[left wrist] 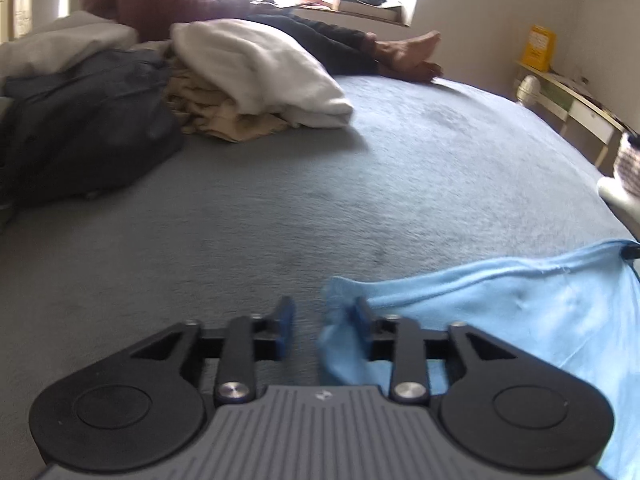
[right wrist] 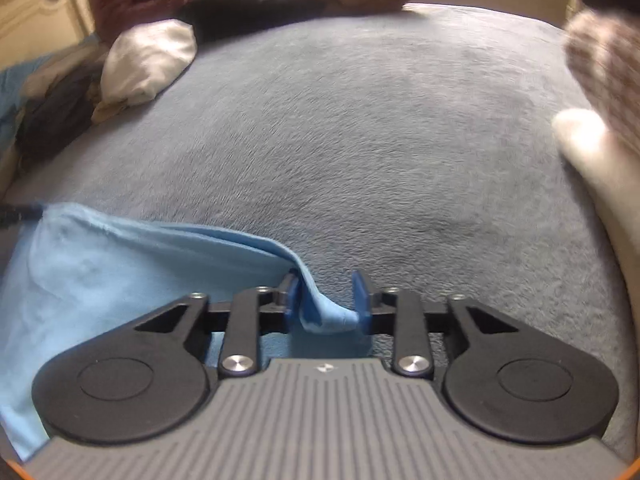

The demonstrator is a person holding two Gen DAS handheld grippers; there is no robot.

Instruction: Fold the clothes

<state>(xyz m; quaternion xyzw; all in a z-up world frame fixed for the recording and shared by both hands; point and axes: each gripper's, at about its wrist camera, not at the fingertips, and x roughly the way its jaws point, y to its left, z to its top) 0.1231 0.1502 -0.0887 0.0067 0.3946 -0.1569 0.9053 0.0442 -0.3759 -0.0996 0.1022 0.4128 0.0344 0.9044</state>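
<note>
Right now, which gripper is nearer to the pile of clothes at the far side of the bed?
Left. The left gripper has the pile of clothes fairly close ahead on its left; from the right gripper the pile sits farther off, at the far left edge.

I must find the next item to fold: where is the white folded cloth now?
In the left wrist view the white folded cloth lies upper left on the grey-blue bed cover, atop beige garments, beside a dark garment.

Black left gripper (left wrist: 325, 328), blue pads, silver screws.
</note>
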